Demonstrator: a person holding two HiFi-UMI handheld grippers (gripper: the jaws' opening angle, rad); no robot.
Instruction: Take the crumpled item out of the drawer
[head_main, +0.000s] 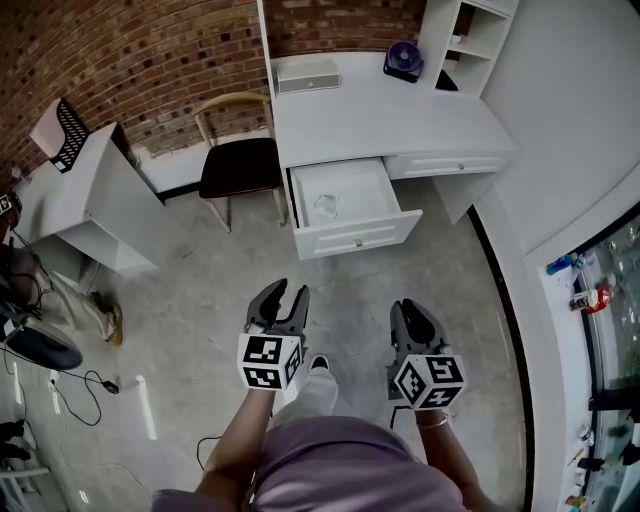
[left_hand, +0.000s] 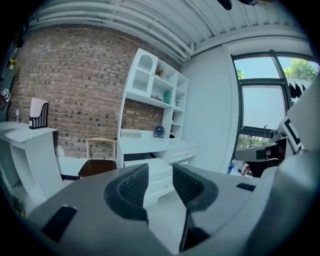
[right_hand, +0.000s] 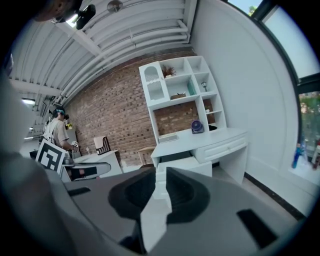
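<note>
As drawer (head_main: 360, 238) gapes, white desk (head_main: 370, 105), brick wall (head_main: 120, 60)

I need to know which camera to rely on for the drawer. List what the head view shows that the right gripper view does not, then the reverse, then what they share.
Only the head view: the inside of the open drawer, with the crumpled item lying in it, and the cables on the floor.
Only the right gripper view: the shelf unit's upper compartments seen from the front, and a person at the far left.
Both: the white desk, the drawer pulled out, the small fan, the chair and the brick wall.
</note>
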